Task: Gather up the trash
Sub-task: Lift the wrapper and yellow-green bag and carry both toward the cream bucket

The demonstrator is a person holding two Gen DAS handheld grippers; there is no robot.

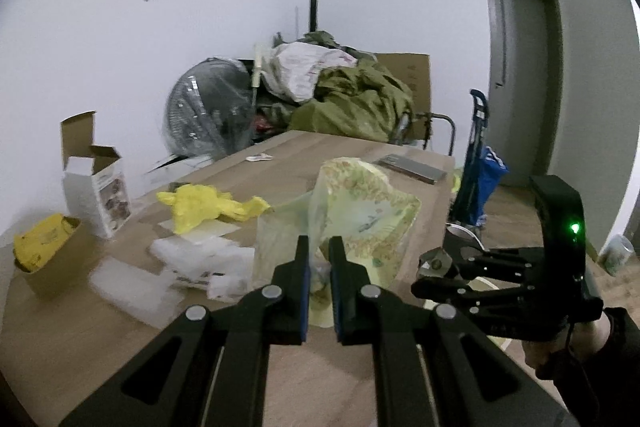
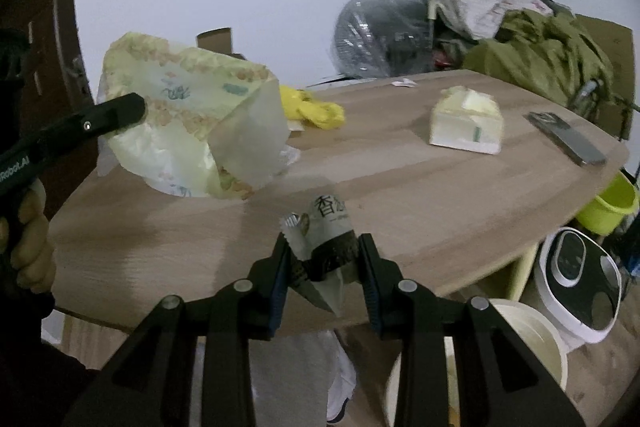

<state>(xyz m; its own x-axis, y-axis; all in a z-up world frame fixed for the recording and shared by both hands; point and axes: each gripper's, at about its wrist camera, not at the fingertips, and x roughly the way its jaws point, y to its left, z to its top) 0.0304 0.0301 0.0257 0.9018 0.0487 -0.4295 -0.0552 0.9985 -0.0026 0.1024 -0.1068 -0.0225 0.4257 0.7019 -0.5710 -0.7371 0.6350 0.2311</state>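
Note:
My left gripper [image 1: 319, 247] is shut on the rim of a pale green printed plastic bag [image 1: 360, 211] and holds it up above the wooden table [image 1: 120, 339]; the bag also shows in the right wrist view [image 2: 188, 115]. My right gripper [image 2: 324, 251] is shut on a crumpled snack wrapper [image 2: 326, 227] with black and white print, held over the table's near edge. The right gripper shows in the left wrist view [image 1: 436, 263] beside the bag. Yellow crumpled plastic [image 1: 204, 205], white foam pieces [image 1: 192, 263] and a small white scrap [image 1: 259, 157] lie on the table.
An open white carton [image 1: 98, 187] and a cardboard cup with yellow stuff [image 1: 48, 247] stand at the left. A tissue box [image 2: 466, 123] and a grey flat slab [image 2: 568, 137] lie on the table. A white bucket [image 2: 520, 347], green bucket [image 2: 608, 203] and piled clothes [image 1: 352, 95] surround it.

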